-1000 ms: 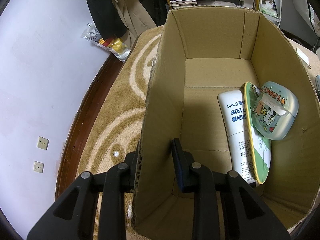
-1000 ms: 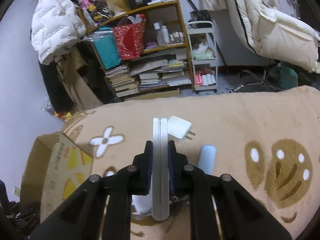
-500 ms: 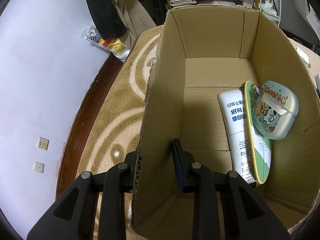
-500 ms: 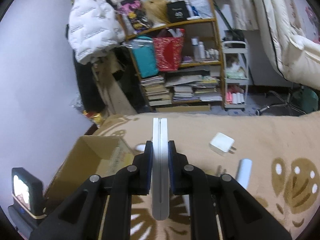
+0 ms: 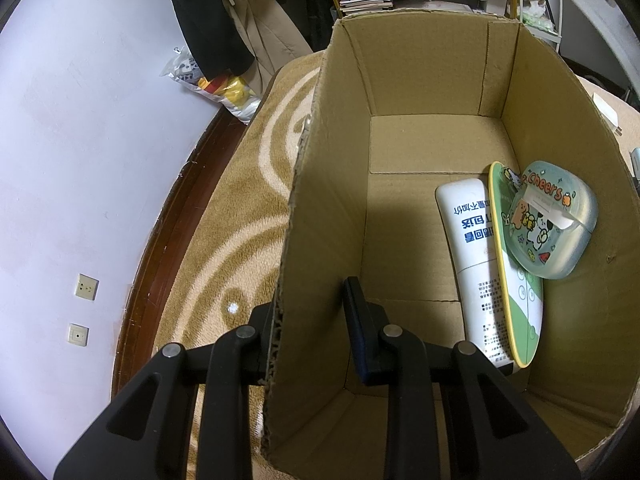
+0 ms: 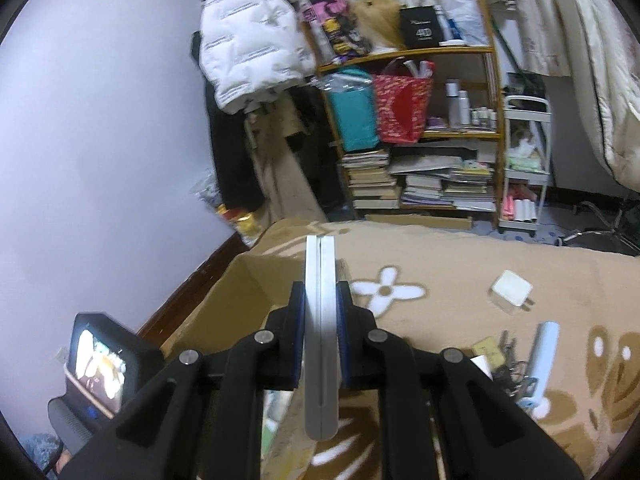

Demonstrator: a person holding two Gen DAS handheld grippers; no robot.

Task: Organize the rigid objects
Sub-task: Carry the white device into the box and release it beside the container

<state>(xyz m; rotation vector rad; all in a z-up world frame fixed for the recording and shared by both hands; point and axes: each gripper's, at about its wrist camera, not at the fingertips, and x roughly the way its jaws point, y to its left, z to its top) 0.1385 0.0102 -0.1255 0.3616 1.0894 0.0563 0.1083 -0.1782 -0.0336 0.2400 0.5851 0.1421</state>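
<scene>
An open cardboard box (image 5: 536, 92) stands on the carpet. It holds a white tube (image 5: 472, 248), a green-and-yellow flat board (image 5: 520, 312) and a pale "Cheers" cartoon case (image 5: 556, 216). My left gripper (image 5: 310, 304) is open and straddles the box's left wall, one finger outside and one inside. My right gripper (image 6: 320, 304) is shut on a thin flat grey slab (image 6: 320, 280), held on edge. Beyond the slab is the box (image 6: 248, 292), lower and to the left.
On the tan patterned carpet (image 6: 440, 264) to the right lie a white charger (image 6: 510, 294), a pale blue tube (image 6: 544, 344) and keys (image 6: 508, 360). A small lit screen (image 6: 96, 360) sits at lower left. Cluttered shelves (image 6: 420, 128) and a white wall (image 5: 80, 120) stand behind.
My right gripper has swung left with the grey slab, from over the charger and tube towards the box. The left gripper and box have stayed still.
</scene>
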